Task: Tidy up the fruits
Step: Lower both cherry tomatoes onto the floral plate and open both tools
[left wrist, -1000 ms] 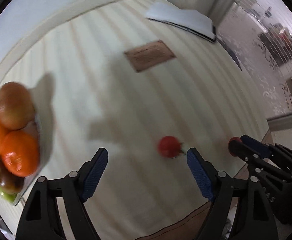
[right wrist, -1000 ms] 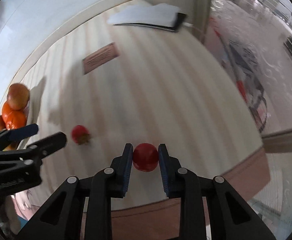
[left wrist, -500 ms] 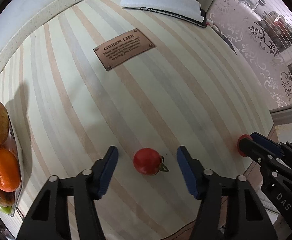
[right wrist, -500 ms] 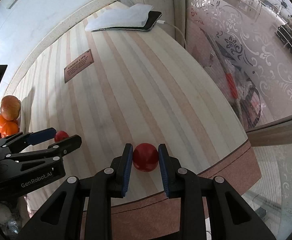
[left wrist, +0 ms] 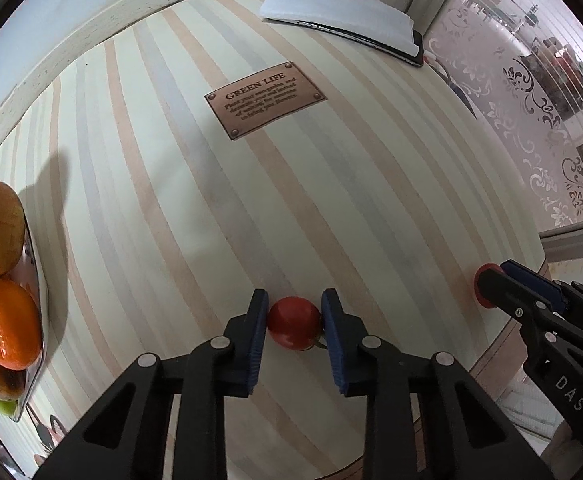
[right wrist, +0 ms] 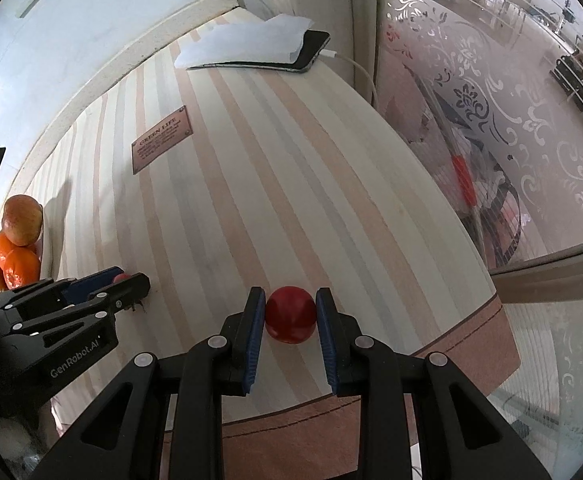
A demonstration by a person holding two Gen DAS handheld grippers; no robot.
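On the striped tabletop, we hold a small red fruit in each gripper.

At far left sits our heaped fruit tray [left wrist: 35,312]. Our left gripper [left wrist: 294,322] clamps the round red stemmed fruit [left wrist: 293,322]; our right gripper [right wrist: 290,314] clamps the smooth red round fruit [right wrist: 290,314]. Both seem light, slick and bruisable, so we judge a gentle grip across the widest middle safest.

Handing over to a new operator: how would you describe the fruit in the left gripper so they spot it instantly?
Start at the striped tablecloth, then drop from its brown GREEN LIFE plaque toward the near edge. There the left gripper is shut on a small red tomato. Unlike the red fruit in the right gripper, it has a green stem.
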